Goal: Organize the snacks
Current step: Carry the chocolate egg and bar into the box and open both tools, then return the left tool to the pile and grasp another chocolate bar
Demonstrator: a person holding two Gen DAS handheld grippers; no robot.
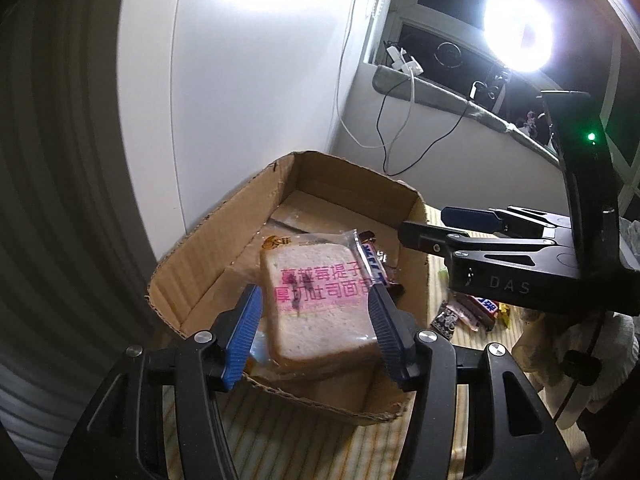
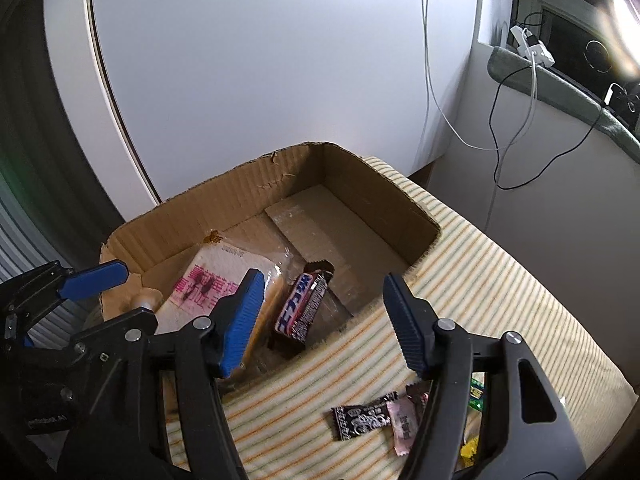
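Observation:
A cardboard box (image 1: 224, 236) (image 2: 384, 188) stands on a striped cloth. A wrapped bread slice with pink lettering (image 1: 320, 304) (image 2: 204, 284) lies in the box, leaning on a chocolate bar (image 1: 374, 260) (image 2: 304, 306). My left gripper (image 1: 316, 330) is open, its blue fingers either side of the bread, above the box's near edge; it also shows at the left of the right wrist view (image 2: 96, 296). My right gripper (image 2: 324, 322) is open and empty above the box's near corner, over the chocolate bar; it also shows in the left wrist view (image 1: 424, 226).
Loose snacks lie on the striped cloth (image 2: 480, 280): a black patterned packet (image 2: 362, 420), a pink packet (image 2: 404, 426), green and yellow wrappers (image 2: 476, 394). More snack wrappers (image 1: 472, 312) lie right of the box. A white wall, cables and a windowsill (image 2: 560, 76) are behind.

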